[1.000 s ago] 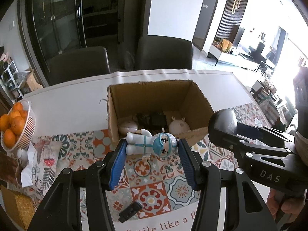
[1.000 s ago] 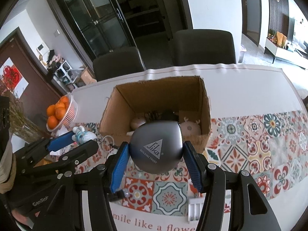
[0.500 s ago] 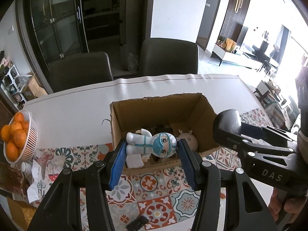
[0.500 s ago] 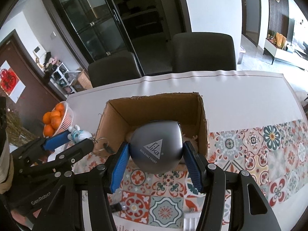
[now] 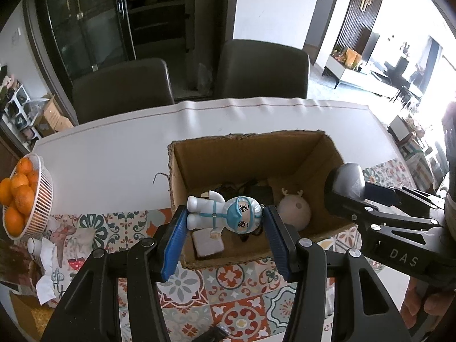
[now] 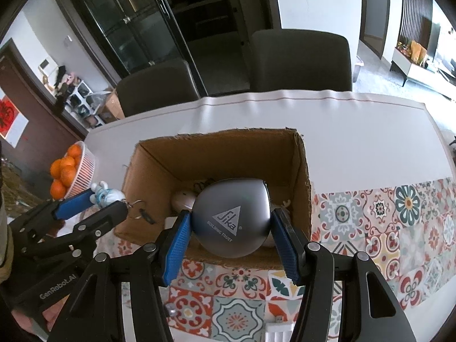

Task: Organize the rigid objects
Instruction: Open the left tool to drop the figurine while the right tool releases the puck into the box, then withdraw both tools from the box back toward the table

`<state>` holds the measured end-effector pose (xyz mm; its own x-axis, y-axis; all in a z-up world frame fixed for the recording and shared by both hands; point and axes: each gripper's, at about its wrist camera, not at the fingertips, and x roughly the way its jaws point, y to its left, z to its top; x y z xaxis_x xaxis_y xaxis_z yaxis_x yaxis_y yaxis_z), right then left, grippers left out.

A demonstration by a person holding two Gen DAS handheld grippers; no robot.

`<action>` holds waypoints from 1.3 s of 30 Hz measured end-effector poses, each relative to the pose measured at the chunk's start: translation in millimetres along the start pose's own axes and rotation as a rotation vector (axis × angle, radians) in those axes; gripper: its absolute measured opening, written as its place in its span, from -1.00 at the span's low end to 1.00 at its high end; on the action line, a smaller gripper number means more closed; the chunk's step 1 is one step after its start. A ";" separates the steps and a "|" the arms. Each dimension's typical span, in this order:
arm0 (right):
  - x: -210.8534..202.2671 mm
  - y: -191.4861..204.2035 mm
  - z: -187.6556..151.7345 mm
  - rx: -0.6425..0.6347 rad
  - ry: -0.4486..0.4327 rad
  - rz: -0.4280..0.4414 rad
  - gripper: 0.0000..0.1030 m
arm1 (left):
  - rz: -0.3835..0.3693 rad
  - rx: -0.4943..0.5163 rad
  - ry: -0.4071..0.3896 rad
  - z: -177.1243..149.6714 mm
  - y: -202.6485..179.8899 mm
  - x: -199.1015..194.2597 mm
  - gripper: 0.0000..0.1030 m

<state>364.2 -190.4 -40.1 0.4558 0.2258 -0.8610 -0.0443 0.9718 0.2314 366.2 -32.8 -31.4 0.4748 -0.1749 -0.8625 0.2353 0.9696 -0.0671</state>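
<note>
The little doll [image 5: 225,215] in the white suit and blue mask lay sideways between the blue pads of the left hand-held gripper [image 5: 225,233], clamped at feet and head, hanging just above the near left part of the open cardboard box [image 5: 248,154]. A key ring [image 6: 136,206] dangled from it in the right wrist view. Beside it, the right hand-held gripper [image 6: 230,236] was clamped on a grey ball [image 6: 230,218] printed with a triangle logo, held over the near edge of the same box.

Down in the box sat a pale round toy with small antlers [image 5: 293,211], a flat white block [image 5: 206,243], a pale rounded thing [image 6: 182,199] and some dark items [image 5: 256,191] I could not make out.

The box stood on a table [image 5: 114,159] covered with white cloth, and a tiled-pattern runner [image 6: 399,222] ran under its near side. A white basket of oranges [image 5: 20,199] stood at the left end of the table. Two dark chairs [image 5: 122,88] were pushed in on the far side.
</note>
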 end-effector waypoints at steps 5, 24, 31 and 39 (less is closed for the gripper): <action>11.0 -2.0 -1.3 -0.001 0.019 0.000 0.12 | 0.003 -0.004 0.026 -1.9 1.4 13.2 0.03; 26.1 -8.7 -12.8 -0.008 0.054 -0.039 0.14 | 0.011 0.000 0.098 -17.1 -0.8 39.4 0.03; 12.6 -6.6 -20.6 -0.029 0.023 -0.067 0.14 | 0.032 -0.004 0.060 -27.1 -3.9 24.1 0.03; -10.4 -5.8 -35.4 -0.037 -0.028 -0.068 0.14 | 0.070 0.011 -0.006 -43.2 -9.9 -6.9 0.03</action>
<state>328.3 -196.0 -48.6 0.4832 0.1575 -0.8612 -0.0453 0.9869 0.1551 324.0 -33.7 -46.5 0.4958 -0.1083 -0.8617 0.2108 0.9775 -0.0016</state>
